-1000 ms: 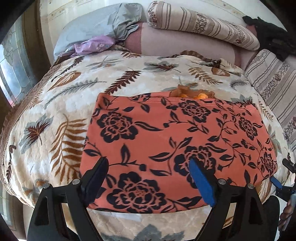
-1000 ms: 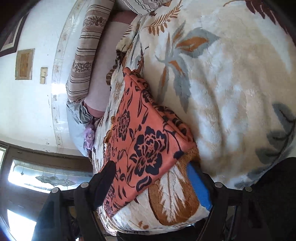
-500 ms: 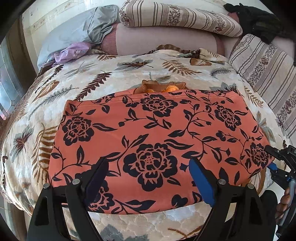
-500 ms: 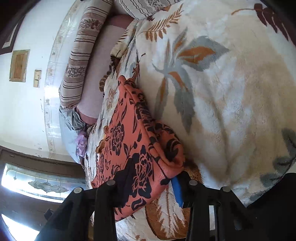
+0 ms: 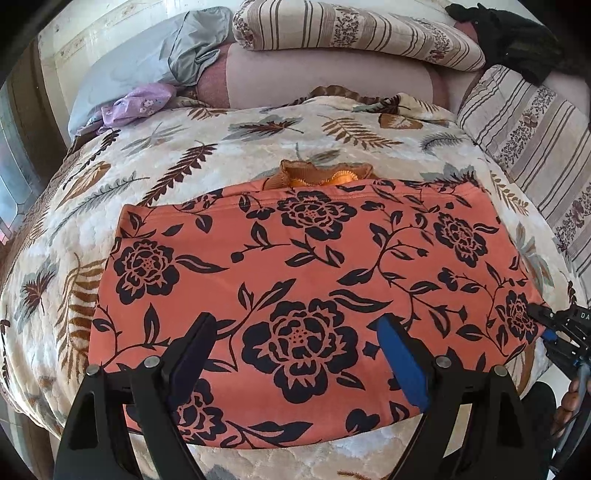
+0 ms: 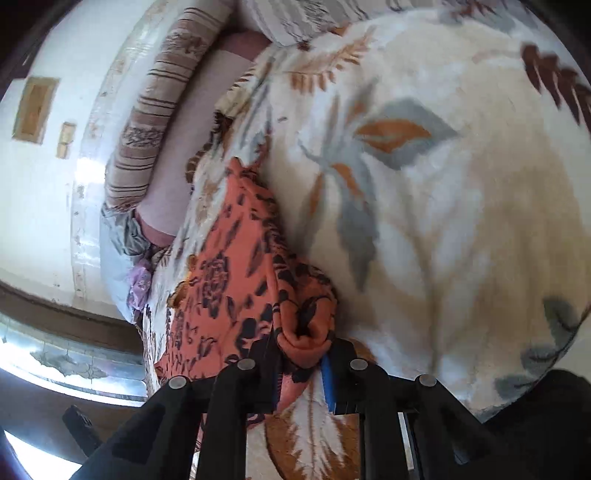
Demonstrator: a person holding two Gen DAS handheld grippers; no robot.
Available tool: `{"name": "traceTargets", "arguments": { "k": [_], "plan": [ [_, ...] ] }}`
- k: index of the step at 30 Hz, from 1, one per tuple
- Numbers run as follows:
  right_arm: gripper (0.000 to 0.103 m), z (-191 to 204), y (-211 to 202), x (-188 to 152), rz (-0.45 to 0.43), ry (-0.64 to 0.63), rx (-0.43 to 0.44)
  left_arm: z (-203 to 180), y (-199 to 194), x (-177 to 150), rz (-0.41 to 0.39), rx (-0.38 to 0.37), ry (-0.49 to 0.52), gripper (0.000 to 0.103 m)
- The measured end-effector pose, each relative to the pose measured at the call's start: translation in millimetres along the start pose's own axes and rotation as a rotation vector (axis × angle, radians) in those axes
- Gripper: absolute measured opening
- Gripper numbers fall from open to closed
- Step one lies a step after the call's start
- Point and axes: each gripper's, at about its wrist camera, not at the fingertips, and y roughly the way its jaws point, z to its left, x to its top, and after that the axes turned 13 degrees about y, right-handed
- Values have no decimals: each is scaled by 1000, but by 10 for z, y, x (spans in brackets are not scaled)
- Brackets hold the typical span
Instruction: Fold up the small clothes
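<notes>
An orange garment with black flowers (image 5: 295, 277) lies folded flat on the leaf-print blanket (image 5: 221, 147). A brown and orange bit of cloth (image 5: 321, 177) peeks out from under its far edge. My left gripper (image 5: 295, 325) hovers open over the garment's near half, nothing between its fingers. My right gripper (image 6: 301, 350) is closing its jaws on the garment's right near corner (image 6: 306, 332), which bunches between the pads. The same gripper (image 5: 546, 325) shows at the right edge of the left wrist view, on that corner.
Striped pillows (image 5: 351, 33) and a grey pillow (image 5: 147, 62) line the head of the bed. A purple cloth (image 5: 136, 105) lies at the back left and a black cloth (image 5: 517, 40) at the back right. A window (image 6: 55, 354) is beyond the bed's left side.
My right gripper's jaws went from wide apart to pinched on the garment's corner, which now bunches up. The left gripper shifted rightward over the garment and stayed open.
</notes>
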Motion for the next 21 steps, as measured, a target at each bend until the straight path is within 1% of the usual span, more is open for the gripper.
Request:
{"name": "traceTargets", "arguments": {
  "k": [1,3,4,5,6,7,8,9,11,12,13,14,17,19,20,21],
  "plan": [
    [21,-62,-12,-6,15,43,46,13,36,-10,13,4,-3,89],
    [23,-40,-62,-43,24,43,78,37,65,-23,19,3,-15,89],
    [33,11,-96,-68,21,26,95,39,63,-14,16,-2,-23,89],
    [47,50,-116,-85,18,19,104,38,55,-6,8,-9,-27,89],
    [85,102,-126,-104,17,15,134,29,42,6,-5,-11,-28,89],
    [97,136,-126,-117,13,11,157,9,24,26,-21,-8,-24,89],
    [97,178,-117,-133,-2,-5,162,-5,26,39,-32,-6,-17,89],
    [97,202,-83,-143,1,-22,148,-22,46,50,-34,-5,-10,90],
    [85,231,66,-158,51,-44,127,-68,190,37,-7,1,6,90],
    [49,250,134,-167,60,-63,88,-99,322,11,33,13,23,90],
    [23,265,183,-176,63,-81,41,-124,447,-26,76,20,43,90],
    [22,276,197,-179,62,-81,34,-122,418,-39,45,27,43,91],
    [22,407,120,-207,28,-124,45,-88,250,18,32,13,24,91],
    [27,446,126,-202,16,-136,41,-60,82,56,-43,16,10,91],
    [31,434,193,-186,29,-131,12,-52,53,51,-70,29,6,91],
    [47,401,250,-160,41,-123,-7,-52,98,40,-72,47,5,92]
  ]
}}
